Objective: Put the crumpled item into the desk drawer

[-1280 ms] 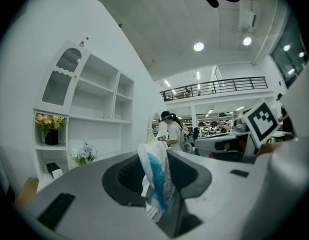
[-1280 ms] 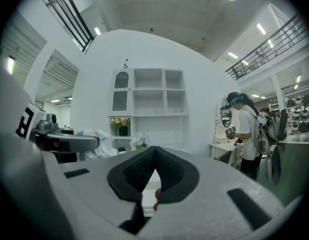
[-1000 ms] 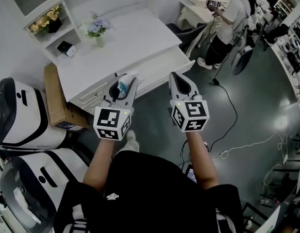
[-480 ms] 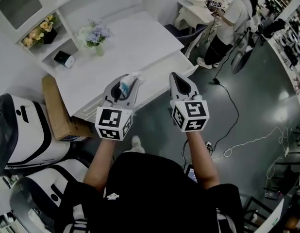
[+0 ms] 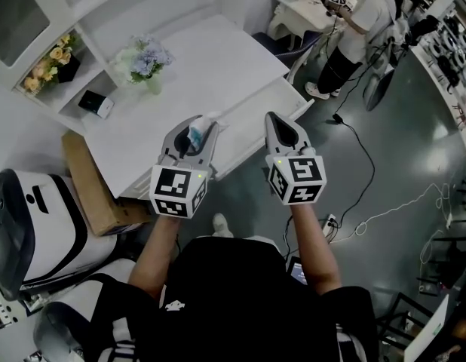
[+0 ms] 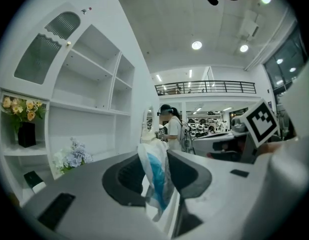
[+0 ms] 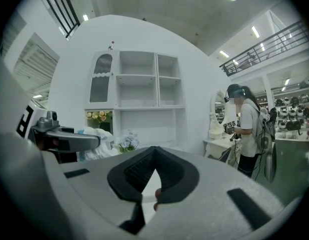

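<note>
Between the left gripper's [image 6: 155,154] fingers [image 6: 122,179] sits the crumpled item [image 6: 155,180].

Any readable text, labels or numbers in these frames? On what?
No readable text anywhere.
Left gripper, right gripper: cubes carry square marker patterns, no letters.
Shirt logo: too small to read.
Cardboard box: no legible print.

head view looks down at desk [image 5: 206,55], gripper views face shelves [image 6: 89,84]
</note>
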{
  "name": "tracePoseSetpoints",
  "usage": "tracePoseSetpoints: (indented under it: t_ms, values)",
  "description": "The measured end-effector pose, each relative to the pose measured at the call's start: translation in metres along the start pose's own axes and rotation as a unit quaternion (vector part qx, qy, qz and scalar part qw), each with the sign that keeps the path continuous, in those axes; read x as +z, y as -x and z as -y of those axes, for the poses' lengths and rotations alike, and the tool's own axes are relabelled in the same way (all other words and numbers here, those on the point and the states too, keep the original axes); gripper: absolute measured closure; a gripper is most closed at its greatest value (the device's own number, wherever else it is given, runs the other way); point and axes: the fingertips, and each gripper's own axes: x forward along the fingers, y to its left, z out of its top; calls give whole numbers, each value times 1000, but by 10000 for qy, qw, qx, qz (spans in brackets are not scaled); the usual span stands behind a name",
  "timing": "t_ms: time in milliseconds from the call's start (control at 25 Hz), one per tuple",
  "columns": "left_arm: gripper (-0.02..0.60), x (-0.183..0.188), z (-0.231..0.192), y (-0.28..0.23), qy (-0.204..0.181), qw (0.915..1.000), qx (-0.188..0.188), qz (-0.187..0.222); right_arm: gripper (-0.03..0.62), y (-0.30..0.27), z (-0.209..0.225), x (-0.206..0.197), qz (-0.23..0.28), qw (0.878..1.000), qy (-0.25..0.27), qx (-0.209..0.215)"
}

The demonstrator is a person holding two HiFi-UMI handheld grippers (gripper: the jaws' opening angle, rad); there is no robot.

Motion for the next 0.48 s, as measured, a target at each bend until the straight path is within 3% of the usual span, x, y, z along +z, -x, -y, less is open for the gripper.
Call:
tracePoseSetpoints:
  t_ms: [480]
  values:
    - [466,-31,-12,-18,165,9991,-248,-305,600,-16,4,-22,-246,9995,5,-181]
